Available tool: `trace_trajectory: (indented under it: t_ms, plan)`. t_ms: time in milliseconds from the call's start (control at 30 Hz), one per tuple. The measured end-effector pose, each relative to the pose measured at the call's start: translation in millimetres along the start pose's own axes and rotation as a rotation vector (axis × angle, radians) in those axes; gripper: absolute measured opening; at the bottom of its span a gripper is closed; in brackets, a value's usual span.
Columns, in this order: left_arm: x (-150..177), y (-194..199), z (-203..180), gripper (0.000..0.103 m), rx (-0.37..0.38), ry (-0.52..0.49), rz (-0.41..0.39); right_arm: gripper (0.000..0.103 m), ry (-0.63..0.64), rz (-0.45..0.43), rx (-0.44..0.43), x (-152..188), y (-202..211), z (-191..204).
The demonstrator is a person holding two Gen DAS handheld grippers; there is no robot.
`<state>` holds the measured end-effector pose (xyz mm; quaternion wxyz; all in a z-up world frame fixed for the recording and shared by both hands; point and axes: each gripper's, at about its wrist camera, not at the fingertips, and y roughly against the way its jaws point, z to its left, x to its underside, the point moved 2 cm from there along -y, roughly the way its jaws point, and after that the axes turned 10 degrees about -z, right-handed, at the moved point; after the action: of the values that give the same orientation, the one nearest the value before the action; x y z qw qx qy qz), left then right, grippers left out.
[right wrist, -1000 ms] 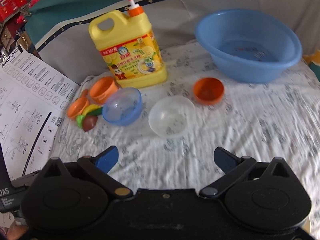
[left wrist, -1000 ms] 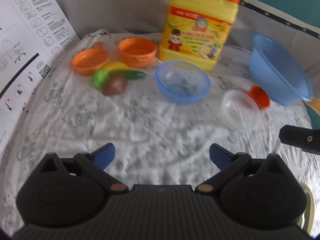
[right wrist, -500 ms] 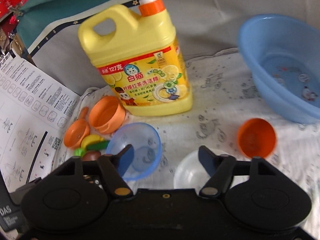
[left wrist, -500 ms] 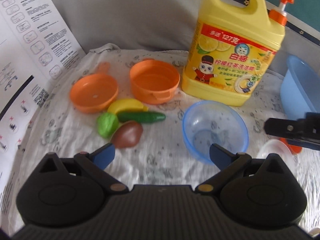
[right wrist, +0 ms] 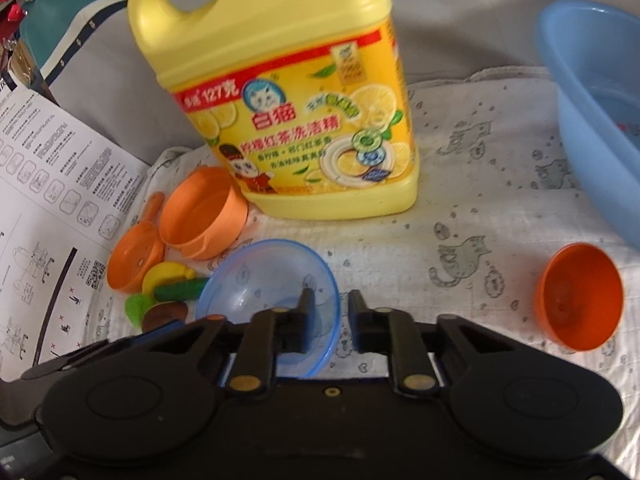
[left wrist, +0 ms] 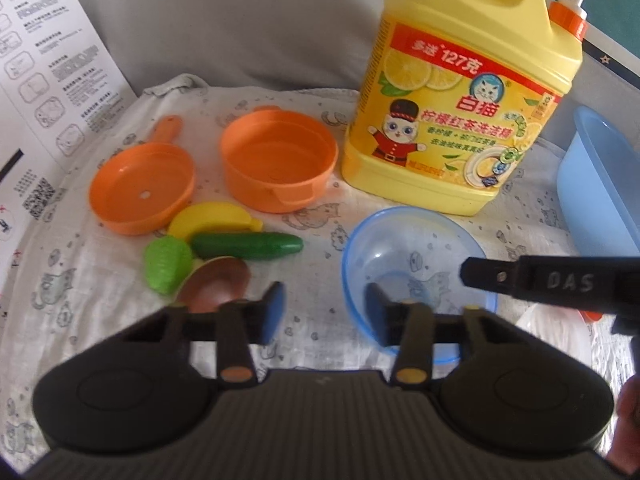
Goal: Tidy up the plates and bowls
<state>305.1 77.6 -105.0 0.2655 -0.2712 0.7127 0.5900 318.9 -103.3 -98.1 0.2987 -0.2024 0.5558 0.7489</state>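
A translucent blue bowl (left wrist: 416, 248) (right wrist: 260, 280) sits upright on the cat-print cloth, in front of the yellow jug. My left gripper (left wrist: 326, 314) straddles its left rim, one finger inside and one outside. Its jaws are closing, and the outer pad is still clear of the wall. My right gripper (right wrist: 330, 312) is shut on the bowl's right rim; one of its fingers (left wrist: 500, 278) reaches over the bowl in the left wrist view. A clear bowl (left wrist: 556, 332) lies mostly hidden under the right gripper. A small orange bowl (right wrist: 580, 296) lies tipped to the right.
A yellow detergent jug (left wrist: 460, 100) stands just behind the bowl. An orange toy pot (left wrist: 276, 160), an orange pan (left wrist: 140, 188) and several toy foods (left wrist: 248, 245) crowd the left. A big blue basin (right wrist: 600, 100) sits at the right. A printed sheet (left wrist: 40, 80) rises at the left.
Both grippers have come forward and down onto the blue bowl. Their wide-open jaws have narrowed around its rims. The right gripper has left the clear bowl behind.
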Motion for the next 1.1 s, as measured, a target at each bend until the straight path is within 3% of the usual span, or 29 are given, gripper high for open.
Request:
trace_trajectory:
  t_ms: [100, 533, 1100]
  plan:
    - [1.8, 1.6, -3.9, 0.014, 0.013, -0.022, -0.006, 0.012, 0.013, -0.003, -0.008, 4.4, 1.0, 6.1]
    - [11.4, 49.1, -9.2, 0.014, -0.007, -0.033, -0.028, 0.012, 0.009, -0.009, -0.022, 19.9, 37.9, 19.4]
    - [68.9, 148.0, -26.6, 0.015, 0.066, -0.055, -0.01, 0.012, -0.026, -0.007, -0.033, 82.1, 148.2, 12.1]
